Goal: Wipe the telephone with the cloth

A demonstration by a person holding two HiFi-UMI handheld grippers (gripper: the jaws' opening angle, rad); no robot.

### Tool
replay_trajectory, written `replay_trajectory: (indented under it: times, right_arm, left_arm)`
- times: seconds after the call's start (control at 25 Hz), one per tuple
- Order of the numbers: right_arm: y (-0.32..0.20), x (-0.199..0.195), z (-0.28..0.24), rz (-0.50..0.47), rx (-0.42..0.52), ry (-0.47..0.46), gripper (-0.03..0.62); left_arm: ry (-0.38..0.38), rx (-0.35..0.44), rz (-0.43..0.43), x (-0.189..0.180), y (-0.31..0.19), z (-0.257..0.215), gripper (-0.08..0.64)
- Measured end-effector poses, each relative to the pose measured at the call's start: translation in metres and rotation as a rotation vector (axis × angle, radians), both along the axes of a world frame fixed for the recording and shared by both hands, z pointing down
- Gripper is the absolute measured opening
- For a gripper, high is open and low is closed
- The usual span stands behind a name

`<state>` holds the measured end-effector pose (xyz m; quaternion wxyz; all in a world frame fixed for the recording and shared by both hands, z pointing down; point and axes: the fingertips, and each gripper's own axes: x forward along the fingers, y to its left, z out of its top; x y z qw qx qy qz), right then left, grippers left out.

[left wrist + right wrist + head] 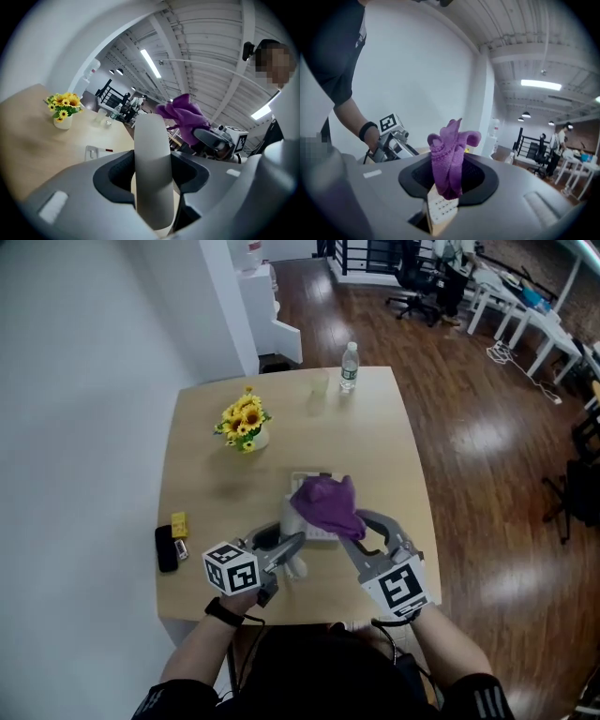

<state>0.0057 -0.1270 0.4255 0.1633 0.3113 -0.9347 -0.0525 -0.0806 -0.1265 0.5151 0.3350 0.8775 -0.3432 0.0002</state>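
The telephone lies in two parts: its white handset [152,168] is up off the cradle, pinched at the middle between the jaws of the left gripper [286,549], which are closed firmly against its sides, while the base [96,151] sits flat on the wooden table [206,456] near the front edge, partly under the cloth. The purple cloth [326,502] is bunched and clamped in the right gripper [352,531], its jaws drawn in on the wad with loose folds standing up above them; it hangs just over the base, and the keypad shows right below it in the right gripper view. I judge the wiping is about to start or only just under way, with the handset lifted clear to expose the phone. The next move calls for lowering the cloth onto the keys or the handset and rubbing with light, even pressure, keeping the handset steady. Further back stand a pot of sunflowers [246,421] and a water bottle [349,367], well clear.
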Motion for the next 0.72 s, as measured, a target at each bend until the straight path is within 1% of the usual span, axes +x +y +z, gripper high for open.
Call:
replay_trajectory:
  times: [0.08, 0.2, 0.28, 0.44, 0.48, 0.52, 0.6, 0.68, 0.72]
  right_arm:
    - [-0.001, -0.021, -0.009, -0.058, 0.055, 0.065, 0.114]
    - [0.014, -0.046, -0.007, -0.145, 0.112, 0.153, 0.114]
    - [0.030, -0.053, -0.005, -0.190, 0.121, 0.170, 0.112]
    - [0.068, -0.058, 0.001, -0.284, 0.084, 0.169, 0.112]
    - [0.075, -0.056, -0.002, -0.296, 0.073, 0.149, 0.112]
    - [0.080, -0.052, -0.009, -0.300, 0.061, 0.110, 0.112]
    - [0.080, -0.041, -0.033, -0.287, 0.052, -0.007, 0.112]
    - [0.071, -0.025, -0.057, -0.238, 0.051, -0.103, 0.112]
    - [0.064, -0.018, -0.066, -0.208, 0.050, -0.123, 0.112]
  left_arm:
    - [0.029, 0.028, 0.016, 0.006, 0.012, -0.017, 0.219]
    - [0.044, 0.063, 0.032, 0.012, 0.027, -0.036, 0.219]
    - [0.061, 0.069, 0.024, 0.009, 0.033, -0.044, 0.219]
    - [0.138, 0.077, 0.032, 0.004, 0.046, -0.055, 0.219]
    - [0.165, 0.081, 0.043, 0.005, 0.050, -0.058, 0.219]
    - [0.197, 0.085, 0.057, 0.006, 0.054, -0.062, 0.219]
    - [0.281, 0.094, 0.086, 0.008, 0.062, -0.077, 0.219]
    - [0.373, 0.113, 0.120, 0.009, 0.071, -0.096, 0.219]
    - [0.407, 0.129, 0.140, 0.010, 0.076, -0.105, 0.219]
